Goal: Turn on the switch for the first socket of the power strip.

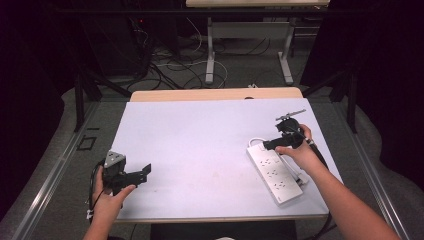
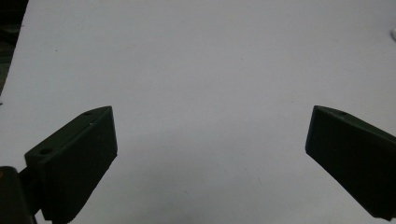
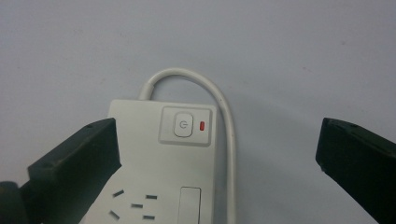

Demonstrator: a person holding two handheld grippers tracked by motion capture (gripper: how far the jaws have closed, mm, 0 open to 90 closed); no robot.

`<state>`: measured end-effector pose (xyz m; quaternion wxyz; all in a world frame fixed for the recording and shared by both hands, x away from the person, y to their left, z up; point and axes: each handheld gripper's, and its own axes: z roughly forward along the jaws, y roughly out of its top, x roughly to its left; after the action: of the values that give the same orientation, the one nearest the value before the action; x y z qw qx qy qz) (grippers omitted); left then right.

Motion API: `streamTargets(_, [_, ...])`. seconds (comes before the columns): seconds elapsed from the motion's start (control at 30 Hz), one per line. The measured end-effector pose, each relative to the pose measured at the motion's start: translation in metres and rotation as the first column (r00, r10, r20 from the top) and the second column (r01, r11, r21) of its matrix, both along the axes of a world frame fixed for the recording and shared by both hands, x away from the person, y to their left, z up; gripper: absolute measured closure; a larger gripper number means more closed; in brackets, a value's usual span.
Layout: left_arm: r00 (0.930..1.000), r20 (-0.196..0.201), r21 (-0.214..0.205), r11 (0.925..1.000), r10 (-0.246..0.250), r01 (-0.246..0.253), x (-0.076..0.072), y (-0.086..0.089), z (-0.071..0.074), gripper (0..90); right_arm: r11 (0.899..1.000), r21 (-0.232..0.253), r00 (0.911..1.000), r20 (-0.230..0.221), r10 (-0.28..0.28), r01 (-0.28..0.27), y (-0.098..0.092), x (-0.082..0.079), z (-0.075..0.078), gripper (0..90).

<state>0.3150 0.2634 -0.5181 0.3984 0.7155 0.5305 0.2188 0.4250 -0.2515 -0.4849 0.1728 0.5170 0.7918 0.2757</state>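
Both black two-jaw grippers stand with their jaws spread wide and nothing between them. Farthest left, the left gripper (image 1: 131,176) hovers low over the bare near-left part of the pale lilac table sheet (image 1: 200,140), well apart from anything; in the left gripper view it (image 2: 210,140) looks out on plain sheet. It seems idle, so the risk there is slight: a careless sweep rightward could only matter much later.

Moving right, the white rectangular plastic power strip (image 1: 274,172) lies flat on the near-right part of the sheet, set at an angle, its thin white cord (image 3: 219,98) looping out from the far end and running down one long side. The right gripper (image 3: 217,140) hangs just above that far end, one jaw over the strip's edge, the other out over bare sheet beyond the cord. Between them sit the square power button (image 3: 183,124) and a small red indicator (image 3: 202,125).

If the aim is to press the button, wide jaws would likely straddle it and miss; a slanted push could skate the light strip across the smooth sheet, or catch the cord and drag it.
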Motion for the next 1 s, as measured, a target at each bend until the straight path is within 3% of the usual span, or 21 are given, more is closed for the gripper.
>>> streamTargets(0.67, [1.0000, 0.008, 0.002, 1.0000, 0.001, -0.001, -0.001, 0.001, 0.000, 2.0, 0.999, 0.035, 0.9979, 0.065, 0.004, -0.006, -0.006, -0.008, 0.010, 0.0])
streamTargets(1.0, [1.0000, 0.008, -0.001, 1.0000, 0.005, -0.005, -0.002, 0.001, 0.001, 1.9, 0.998, 0.063, 0.9926, 0.121, 0.006, -0.014, -0.015, -0.025, 0.017, 0.0])
